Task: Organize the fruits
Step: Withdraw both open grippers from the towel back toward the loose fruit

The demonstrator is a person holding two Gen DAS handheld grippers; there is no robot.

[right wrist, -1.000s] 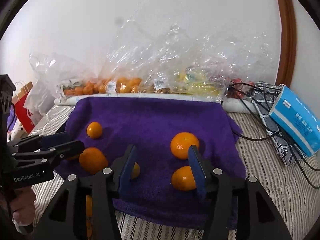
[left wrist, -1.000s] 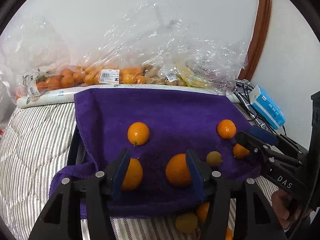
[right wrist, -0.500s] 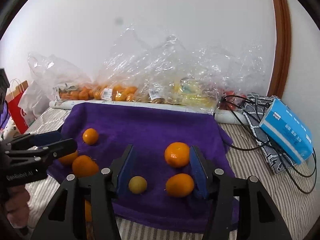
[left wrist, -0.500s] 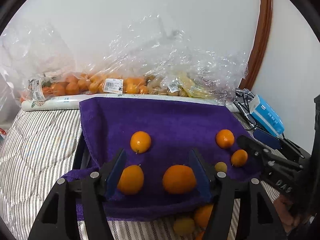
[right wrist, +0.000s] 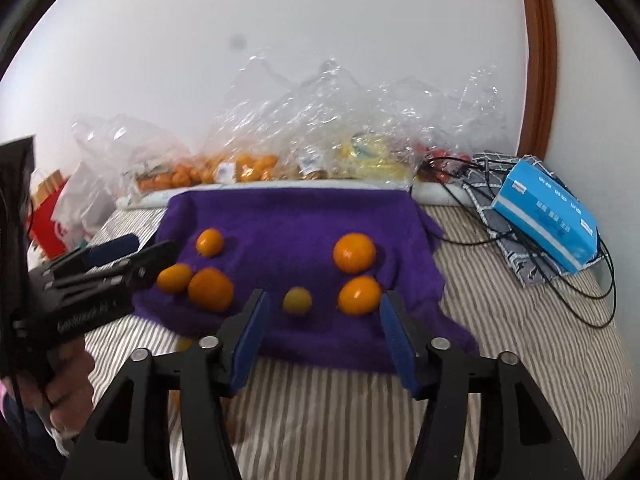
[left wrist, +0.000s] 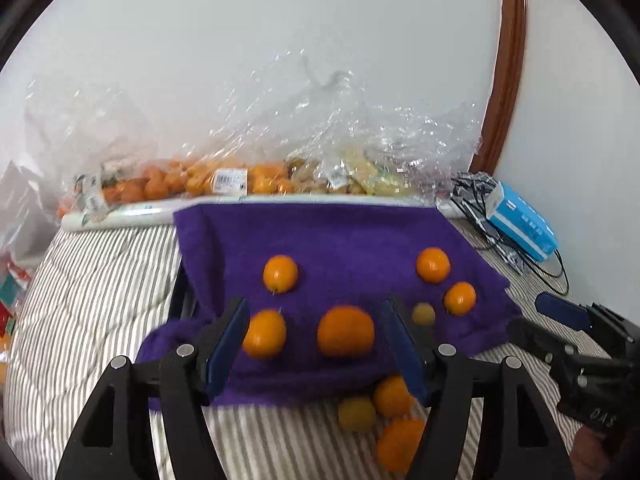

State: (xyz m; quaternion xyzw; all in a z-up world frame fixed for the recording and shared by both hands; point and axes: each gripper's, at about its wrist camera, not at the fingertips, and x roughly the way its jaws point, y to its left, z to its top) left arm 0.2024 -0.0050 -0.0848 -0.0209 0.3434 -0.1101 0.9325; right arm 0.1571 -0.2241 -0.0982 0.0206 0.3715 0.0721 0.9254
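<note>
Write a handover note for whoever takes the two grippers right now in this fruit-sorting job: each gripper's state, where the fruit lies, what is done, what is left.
Left gripper: open, empty; jaws have just been opening.
Right gripper: open, empty; jaws have just been opening.
On the purple towel: five oranges in two groups, three on the left including the biggest, two on the right, plus one small yellow-green fruit between the groups.
Off the towel, on the striped bedding at its near edge: two oranges and one yellow-green fruit.
Done: the towel fruit is laid out.
Left, probably: bring the three loose fruits onto the towel.
</note>
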